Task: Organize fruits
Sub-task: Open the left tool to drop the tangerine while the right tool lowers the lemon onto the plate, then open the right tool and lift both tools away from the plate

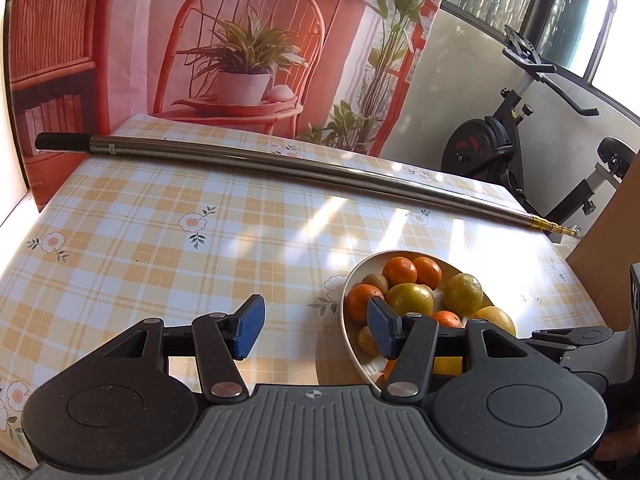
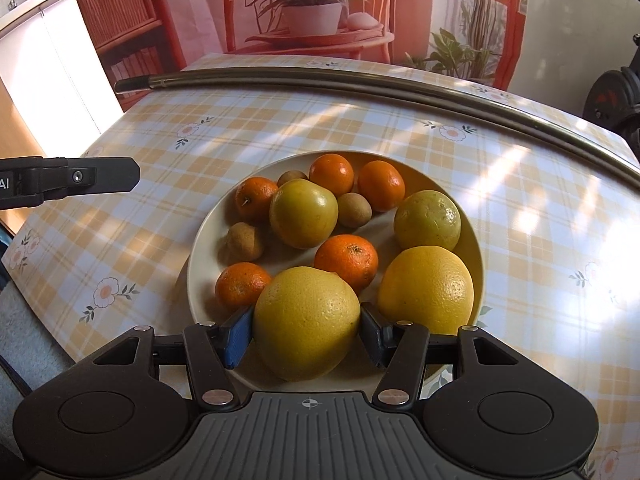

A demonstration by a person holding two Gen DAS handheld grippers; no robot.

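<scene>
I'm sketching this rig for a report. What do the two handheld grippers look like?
Both match: the left gripper and right gripper have black linkage arms with silver rivets, blue textured pads, round black side discs, and a ribbed grey body bearing a small crosshair mark.

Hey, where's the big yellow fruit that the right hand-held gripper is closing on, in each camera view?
Left wrist view: the big yellow fruit is low right, mostly hidden behind the left hand-held gripper, at the plate's near edge.
Right wrist view: bottom center, between the pads of the right hand-held gripper.
Shared landmark: the long metal pole across the table's far side.
</scene>
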